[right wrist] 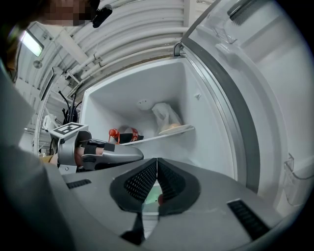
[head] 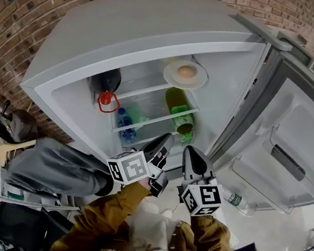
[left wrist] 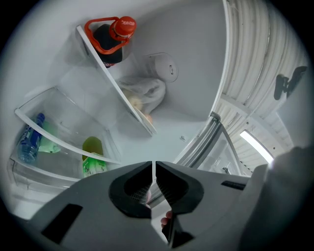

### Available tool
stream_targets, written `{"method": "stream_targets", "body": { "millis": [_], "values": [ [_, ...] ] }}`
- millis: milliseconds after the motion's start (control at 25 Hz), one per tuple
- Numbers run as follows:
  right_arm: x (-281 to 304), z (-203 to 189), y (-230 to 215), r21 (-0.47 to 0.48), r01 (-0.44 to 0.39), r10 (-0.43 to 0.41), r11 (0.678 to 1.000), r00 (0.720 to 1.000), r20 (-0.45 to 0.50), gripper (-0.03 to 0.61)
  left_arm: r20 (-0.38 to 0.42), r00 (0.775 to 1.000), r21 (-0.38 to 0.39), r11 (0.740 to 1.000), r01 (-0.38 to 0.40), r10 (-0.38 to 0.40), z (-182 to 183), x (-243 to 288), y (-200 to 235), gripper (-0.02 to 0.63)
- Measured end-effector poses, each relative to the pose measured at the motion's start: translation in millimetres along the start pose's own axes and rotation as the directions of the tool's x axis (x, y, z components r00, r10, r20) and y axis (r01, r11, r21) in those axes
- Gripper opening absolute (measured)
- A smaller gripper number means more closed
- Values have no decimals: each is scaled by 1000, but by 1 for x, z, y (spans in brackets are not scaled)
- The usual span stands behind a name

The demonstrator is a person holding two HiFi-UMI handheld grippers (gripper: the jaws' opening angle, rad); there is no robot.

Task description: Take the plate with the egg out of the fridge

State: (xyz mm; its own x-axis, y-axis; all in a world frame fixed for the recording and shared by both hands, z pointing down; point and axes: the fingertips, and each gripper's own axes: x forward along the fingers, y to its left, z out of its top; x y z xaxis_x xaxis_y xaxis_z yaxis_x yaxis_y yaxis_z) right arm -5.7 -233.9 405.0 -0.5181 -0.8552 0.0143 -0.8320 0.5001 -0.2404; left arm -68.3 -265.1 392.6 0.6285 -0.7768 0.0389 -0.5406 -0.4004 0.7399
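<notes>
The plate bearing the egg sits on the top shelf of the open fridge, upper centre; below, left hand-held gripper and right hand-held gripper are both closed, empty.

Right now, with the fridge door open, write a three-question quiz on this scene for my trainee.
1. True or false: the white round plate with the egg sits on the top shelf of the white fridge.
2. In the head view, what is left of it on that shelf? A: dark bottle with a red cap. B: green bottle. C: milk carton.
3. Fill in: the left gripper and right gripper both have jaws ____, with nothing between them.
Key: 1 true; 2 A; 3 shut.
</notes>
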Motion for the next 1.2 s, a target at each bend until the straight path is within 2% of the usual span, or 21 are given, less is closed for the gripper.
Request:
{"method": "stream_targets", "body": {
  "millis": [440,720,960,1040,1200],
  "values": [
    [7,8,-6,-46,9,-9,999,1000,11,8,28,1000,-19,1000,7,-6,10,8,-1,9],
    [13,19,-8,-68,10,-8,998,999,31,8,25,1000,-111,994,12,-9,8,19,7,11],
    [19,25,-7,-89,6,-3,996,999,37,8,49,998,-157,987,33,-26,17,23,9,27],
    [21,27,-8,-91,7,-3,996,999,40,8,51,998,-181,982,48,-39,19,26,9,49],
    [25,31,-11,-95,11,-7,995,999,45,8,75,995,-250,965,76,-59,25,32,12,54]
  ]
}}
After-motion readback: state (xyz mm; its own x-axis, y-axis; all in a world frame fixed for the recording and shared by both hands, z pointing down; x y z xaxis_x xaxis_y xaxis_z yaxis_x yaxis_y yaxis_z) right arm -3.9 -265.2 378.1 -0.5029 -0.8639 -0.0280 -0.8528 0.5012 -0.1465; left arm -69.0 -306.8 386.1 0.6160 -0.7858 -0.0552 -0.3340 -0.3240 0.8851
